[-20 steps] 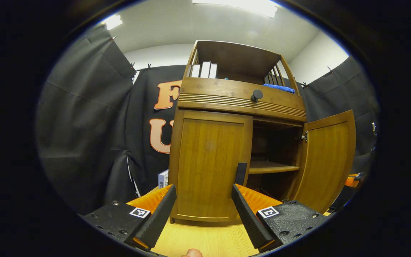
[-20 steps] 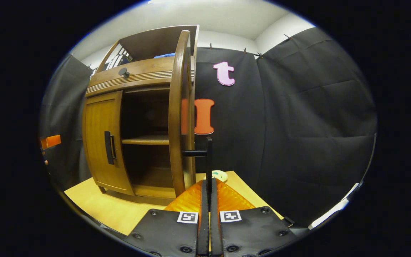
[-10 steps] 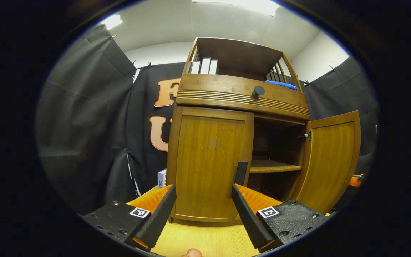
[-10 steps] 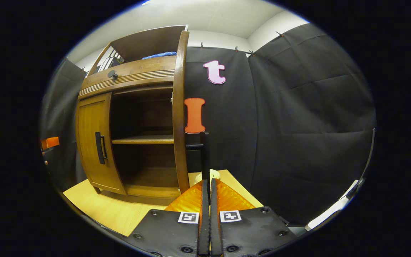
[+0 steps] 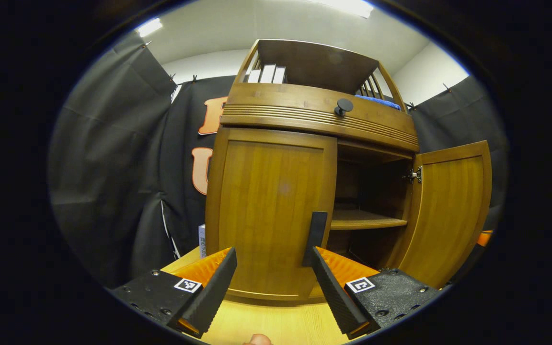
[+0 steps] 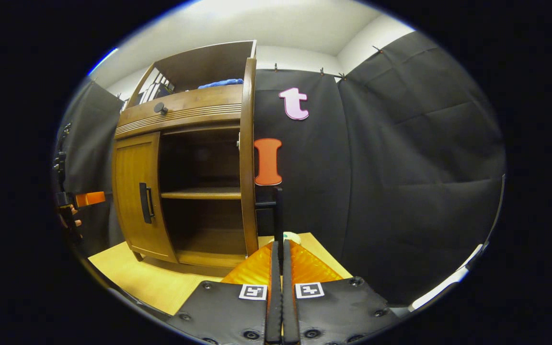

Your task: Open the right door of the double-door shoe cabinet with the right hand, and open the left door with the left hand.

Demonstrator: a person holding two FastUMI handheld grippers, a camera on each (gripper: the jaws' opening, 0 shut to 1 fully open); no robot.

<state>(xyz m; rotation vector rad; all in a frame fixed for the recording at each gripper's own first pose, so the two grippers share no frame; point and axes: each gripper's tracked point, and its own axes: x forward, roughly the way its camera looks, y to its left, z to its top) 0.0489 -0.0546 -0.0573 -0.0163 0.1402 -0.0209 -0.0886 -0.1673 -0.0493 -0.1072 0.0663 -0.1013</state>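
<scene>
- My left claw point(image 5: 271, 275) is spread wide and empty, facing the shoe cabinet's point(image 5: 321, 115) left door point(image 5: 269, 211), which is closed.
- The left door's dark handle point(image 5: 315, 235) stands just above my right-hand finger point(image 5: 333, 294); I cannot tell whether they touch.
- My right claw point(image 6: 281, 268) is pressed together on the right door's handle point(image 6: 277, 215).
- The right door point(image 6: 248, 158) is swung open, edge-on to me; 1 inner shelf point(image 6: 201, 193) is exposed.
- The cabinet stands on a light wooden bench point(image 6: 137, 280).
</scene>
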